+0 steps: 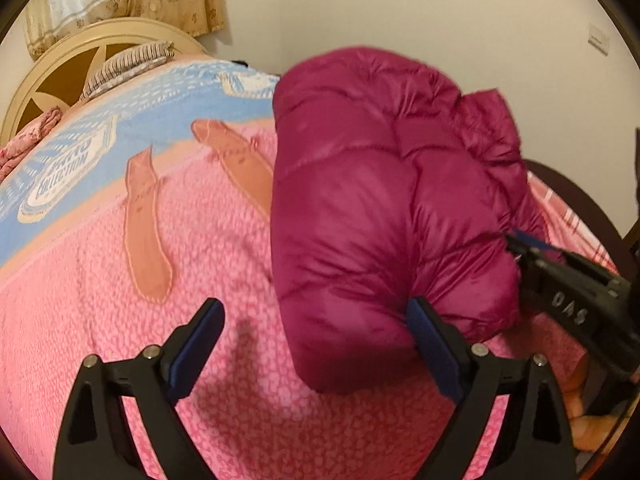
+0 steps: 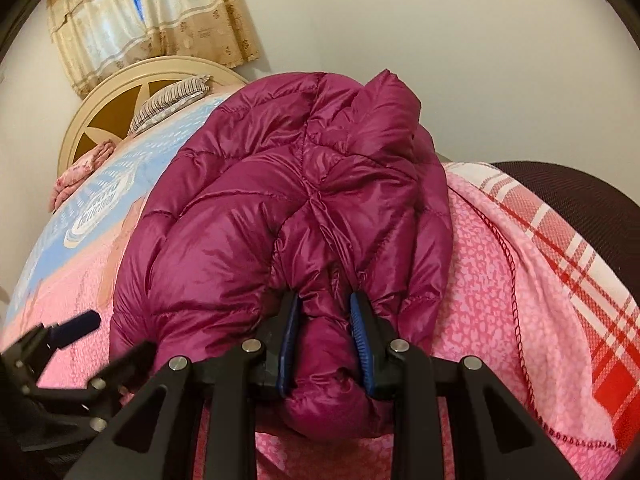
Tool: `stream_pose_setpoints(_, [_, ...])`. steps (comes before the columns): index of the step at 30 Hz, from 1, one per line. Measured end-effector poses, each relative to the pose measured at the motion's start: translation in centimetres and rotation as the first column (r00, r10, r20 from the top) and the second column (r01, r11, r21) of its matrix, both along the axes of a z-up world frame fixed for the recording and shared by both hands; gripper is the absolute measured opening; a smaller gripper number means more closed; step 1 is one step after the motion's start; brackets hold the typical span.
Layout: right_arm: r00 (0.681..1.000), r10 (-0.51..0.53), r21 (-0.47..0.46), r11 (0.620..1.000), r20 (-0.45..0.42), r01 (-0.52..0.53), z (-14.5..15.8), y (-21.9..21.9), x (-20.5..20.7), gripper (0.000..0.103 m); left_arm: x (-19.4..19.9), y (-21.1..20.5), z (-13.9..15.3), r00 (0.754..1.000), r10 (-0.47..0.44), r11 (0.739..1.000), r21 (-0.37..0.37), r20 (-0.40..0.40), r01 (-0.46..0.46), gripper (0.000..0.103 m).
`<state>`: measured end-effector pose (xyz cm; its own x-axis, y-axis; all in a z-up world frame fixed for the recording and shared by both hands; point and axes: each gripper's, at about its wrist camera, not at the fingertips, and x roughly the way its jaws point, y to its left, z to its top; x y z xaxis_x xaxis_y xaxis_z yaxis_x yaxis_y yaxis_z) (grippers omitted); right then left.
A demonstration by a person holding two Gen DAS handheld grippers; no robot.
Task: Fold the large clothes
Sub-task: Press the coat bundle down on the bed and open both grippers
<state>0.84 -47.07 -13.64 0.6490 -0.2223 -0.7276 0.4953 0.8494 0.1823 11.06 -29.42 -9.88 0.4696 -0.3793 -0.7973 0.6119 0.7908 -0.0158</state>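
In the left wrist view the left tongs [image 1: 316, 344] tilt down over the bed [image 1: 120, 280], jaws wide and empty, the jacket [image 1: 380, 200] bunched at one o'clock against the right finger. In the right wrist view the right tongs [image 2: 325, 340] pinch a jacket [image 2: 280, 208] fold; pillow [image 2: 172, 100] at eleven o'clock.

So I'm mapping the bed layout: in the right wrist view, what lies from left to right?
Left gripper → magenta puffer jacket, pinched by the right gripper → pink blanket → red plaid sheet.
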Motion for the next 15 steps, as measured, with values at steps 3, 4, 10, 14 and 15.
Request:
stream_pose_setpoints(3, [1.000,-0.024,0.011,1.000,-0.009,0.024,0.0,0.2,-0.2,0.028,0.2,0.0,-0.4,1.000,0.011,1.000,0.021,-0.003,-0.011,0.096])
stream_pose_setpoints(4, [1.000,-0.028,0.000,1.000,-0.013,0.028,-0.1,0.5,-0.2,0.028,0.2,-0.2,-0.5,1.000,0.009,0.999,0.035,0.011,-0.009,0.097])
stream_pose_setpoints(10, [0.999,-0.044,-0.014,0.999,-0.020,0.043,-0.2,0.7,0.1,0.028,1.3,-0.5,-1.2,0.999,0.035,0.999,0.033,-0.018,-0.035,0.102])
stream_pose_setpoints(14, [0.999,-0.038,-0.022,0.999,-0.019,0.038,0.1,0.7,0.2,0.029,2.4,0.0,-1.4,0.995,0.041,0.999,0.012,-0.096,-0.040,0.103])
stream_pose_setpoints(15, [0.999,-0.040,-0.027,0.999,-0.016,0.040,0.2,1.0,0.0,0.029,2.5,0.2,-1.4,0.992,0.048,0.999,0.007,-0.117,-0.047,0.103])
